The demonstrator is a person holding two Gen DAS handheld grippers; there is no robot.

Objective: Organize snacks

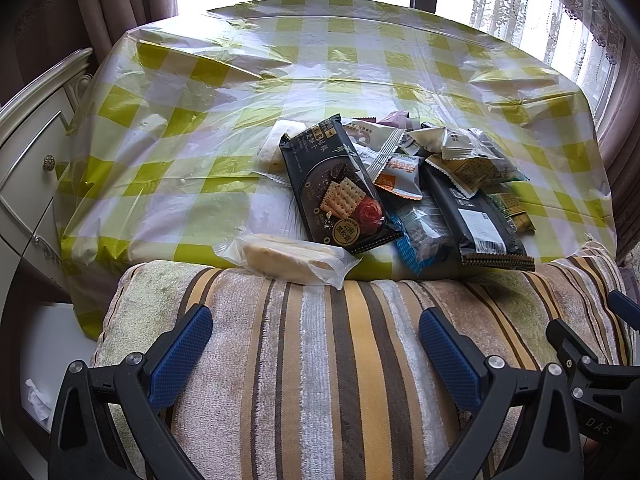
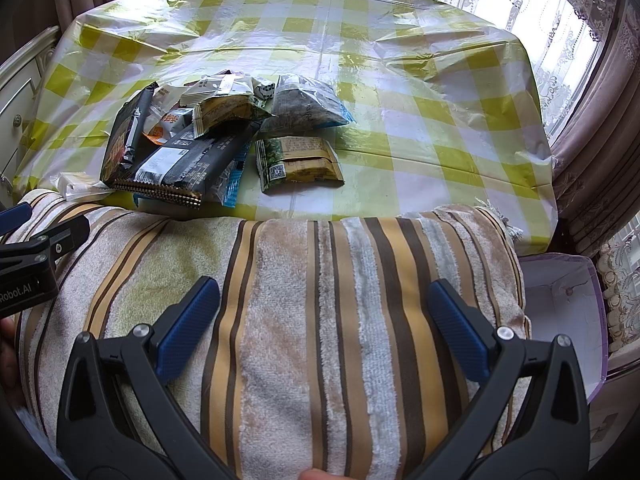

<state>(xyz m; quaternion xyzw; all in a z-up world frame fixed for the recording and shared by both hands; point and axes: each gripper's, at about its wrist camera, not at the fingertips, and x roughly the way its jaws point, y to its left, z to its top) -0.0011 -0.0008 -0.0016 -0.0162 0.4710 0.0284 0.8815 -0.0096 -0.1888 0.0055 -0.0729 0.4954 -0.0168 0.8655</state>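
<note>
A pile of snack packets (image 1: pixel 404 176) lies on the near part of a table with a yellow-and-white checked cloth (image 1: pixel 224 92). On top is a black cracker pack (image 1: pixel 336 188). A clear-wrapped pastry (image 1: pixel 292 258) lies at the near edge, apart from the pile. In the right wrist view the pile (image 2: pixel 192 136) is at left, with a green-and-tan packet (image 2: pixel 298 162) and a grey bag (image 2: pixel 304 104) beside it. My left gripper (image 1: pixel 316 342) and right gripper (image 2: pixel 324 316) are both open and empty, held over a striped cushion, short of the snacks.
The striped cushion (image 2: pixel 320 300) fills the foreground against the table's near edge. A white drawer cabinet (image 1: pixel 28 160) stands left of the table. A pale open box (image 2: pixel 560 312) sits low at the right. Curtains and bright windows (image 2: pixel 580 20) lie behind the table.
</note>
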